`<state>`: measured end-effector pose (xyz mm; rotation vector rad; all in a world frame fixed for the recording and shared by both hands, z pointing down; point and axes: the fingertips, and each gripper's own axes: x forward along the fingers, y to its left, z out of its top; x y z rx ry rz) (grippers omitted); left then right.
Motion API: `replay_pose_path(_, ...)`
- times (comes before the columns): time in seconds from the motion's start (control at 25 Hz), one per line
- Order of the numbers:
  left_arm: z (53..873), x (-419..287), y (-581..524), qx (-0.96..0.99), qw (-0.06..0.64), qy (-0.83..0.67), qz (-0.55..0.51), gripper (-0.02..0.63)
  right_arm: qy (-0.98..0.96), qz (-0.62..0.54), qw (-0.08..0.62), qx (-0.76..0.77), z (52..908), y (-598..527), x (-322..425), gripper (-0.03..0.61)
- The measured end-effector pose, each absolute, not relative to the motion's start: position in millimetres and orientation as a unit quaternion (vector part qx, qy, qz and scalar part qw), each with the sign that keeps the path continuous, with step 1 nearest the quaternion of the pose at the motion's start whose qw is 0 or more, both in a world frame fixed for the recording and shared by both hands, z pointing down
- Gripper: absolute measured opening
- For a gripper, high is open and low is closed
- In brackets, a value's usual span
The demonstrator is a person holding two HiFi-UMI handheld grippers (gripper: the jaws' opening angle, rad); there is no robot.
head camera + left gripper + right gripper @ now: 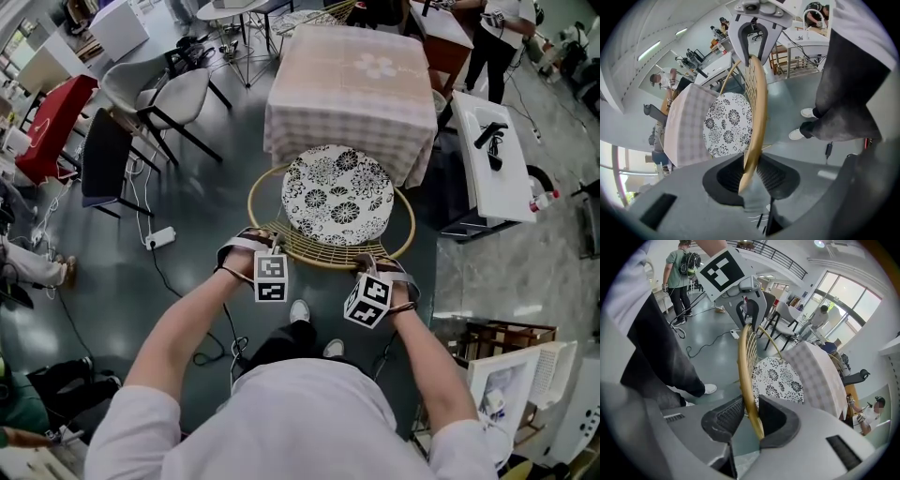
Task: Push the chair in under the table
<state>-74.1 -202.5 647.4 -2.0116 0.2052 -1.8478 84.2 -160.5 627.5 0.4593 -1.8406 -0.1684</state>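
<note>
Well, the chair [281, 246] stands on the floor [197, 216] directly before the desk [352, 84]. The front of its seat is at the hanging checked cloth [309, 141], but most of the flowered cushion [336, 195] is still outside. I stand behind it with both tongs on the curved back rim [757, 108], one to each side of the middle. My left tongs [752, 176] are clenched on this rim, which fills the space between the two pads. My right tongs [743, 416] have the rim between the jaws too, but they look released: the rim leans against one pad only and there is a little space on the other side. I judge the chair to be light, because it is a thin cane frame with woven sticks, and rather stiff, though such a rim can give a little under force. The rim is round and smooth, so the tongs may slip or turn on it. The back rim, held at two places well apart, seems to me the correct hold, because then the chair goes straight and does not swing. The cushion seems to lie loose and may slide when it meets the cloth.
</note>
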Motion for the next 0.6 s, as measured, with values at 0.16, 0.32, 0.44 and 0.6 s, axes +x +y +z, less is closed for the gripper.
replay_pose_path(0.16,648.2,-74.4,-218.1,-0.724,0.204,0.068,-0.656,0.087,-0.779,-0.060,0.590,0.206,628.4,-174.7,83.4,0.080)
replay_pose_path(0.32,649.5,-74.2,-235.9,-0.730,0.208,0.066,-0.648,0.087,-0.767,-0.053,0.602,0.218,629.8,-192.0,82.7,0.080)
replay_pose_path(0.44,651.1,-72.6,-244.5,-0.735,0.210,0.059,-0.642,0.087,-0.758,-0.050,0.611,0.223,631.3,-201.5,84.0,0.081)
replay_pose_path(0.6,651.0,-69.3,-253.8,-0.743,0.208,0.052,-0.634,0.087,-0.749,-0.045,0.618,0.232,631.4,-211.6,87.1,0.081)
